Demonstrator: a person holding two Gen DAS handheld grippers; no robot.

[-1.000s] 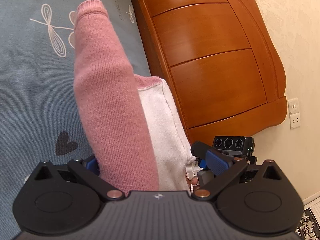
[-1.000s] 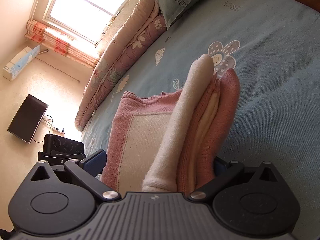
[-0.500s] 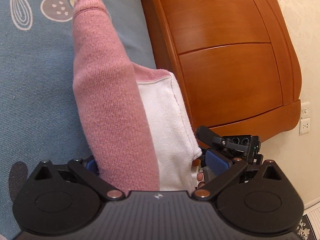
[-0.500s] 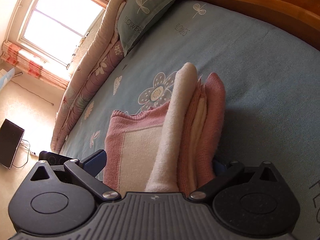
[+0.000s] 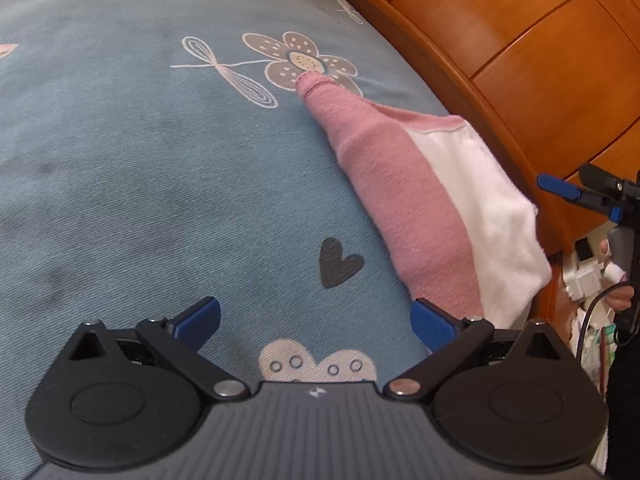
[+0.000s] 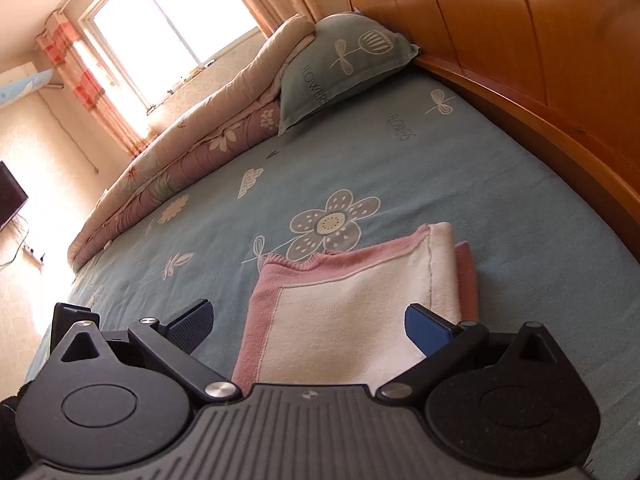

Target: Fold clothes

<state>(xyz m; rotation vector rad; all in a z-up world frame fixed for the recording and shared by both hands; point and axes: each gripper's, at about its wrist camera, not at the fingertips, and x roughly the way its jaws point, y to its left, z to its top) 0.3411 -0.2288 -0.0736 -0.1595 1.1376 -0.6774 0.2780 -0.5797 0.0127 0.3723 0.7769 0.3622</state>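
Left wrist view: blue-grey flower-print bedsheet (image 5: 160, 168), orange wooden headboard (image 5: 532, 52) beside it. Folded pink-and-white knit garment (image 5: 420, 200) lies flat on sheet near headboard. Left gripper (image 5: 316, 320) jaws wide, empty. Right gripper (image 6: 308, 324) jaws wide, garment (image 6: 360, 312) between, ungripped.

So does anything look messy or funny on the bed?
Mostly tidy. The folded pink and white knitted garment lies flat on the blue flowered bedsheet, but one pink layer sticks out past the white edge, so the fold is slightly uneven.

Folded garment (image 6: 360, 320) on bed sheet (image 6: 440, 168) — headboard (image 6: 540, 60) beside, pillow (image 6: 344, 64) beyond.
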